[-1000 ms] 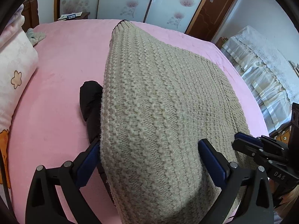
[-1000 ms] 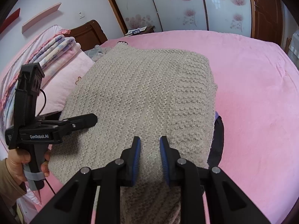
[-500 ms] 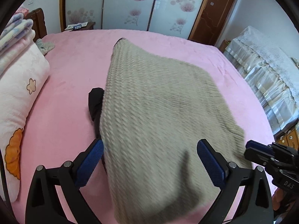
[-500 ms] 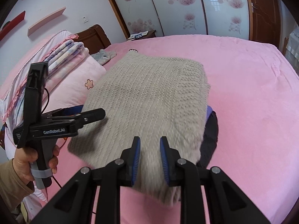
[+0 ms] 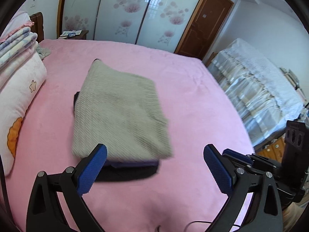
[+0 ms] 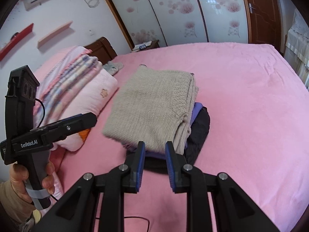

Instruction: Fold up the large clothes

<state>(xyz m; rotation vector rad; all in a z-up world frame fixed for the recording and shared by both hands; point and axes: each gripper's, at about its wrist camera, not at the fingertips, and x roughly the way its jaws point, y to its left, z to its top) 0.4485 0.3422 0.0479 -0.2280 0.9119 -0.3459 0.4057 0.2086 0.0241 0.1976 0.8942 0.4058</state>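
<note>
Both claws have drawn up and back off the beige knit sweater (image 5: 117, 116), which filled the views a second ago. It lies folded on the pink bed (image 5: 193, 100), atop dark clothes (image 6: 199, 133). The left claw (image 5: 154, 171) stands wide apart, the right claw (image 6: 154, 163) narrowly apart; both empty, short of its near edge.

Soft, even daylight fills the bedroom, brightest where a barred window reflects as glare in the glossy white flower-printed wardrobe doors (image 5: 146, 9) at the far wall. Shadows on the pink plush bedspread (image 6: 251, 106) are faint. The folded beige knitted sweater (image 5: 117, 114) is smeared by motion blur, most along its near edge, as is the striped folded blanket (image 6: 77, 81) at left. Fisheye distortion bends door frames and walls, and black vignetting rings both views.
</note>
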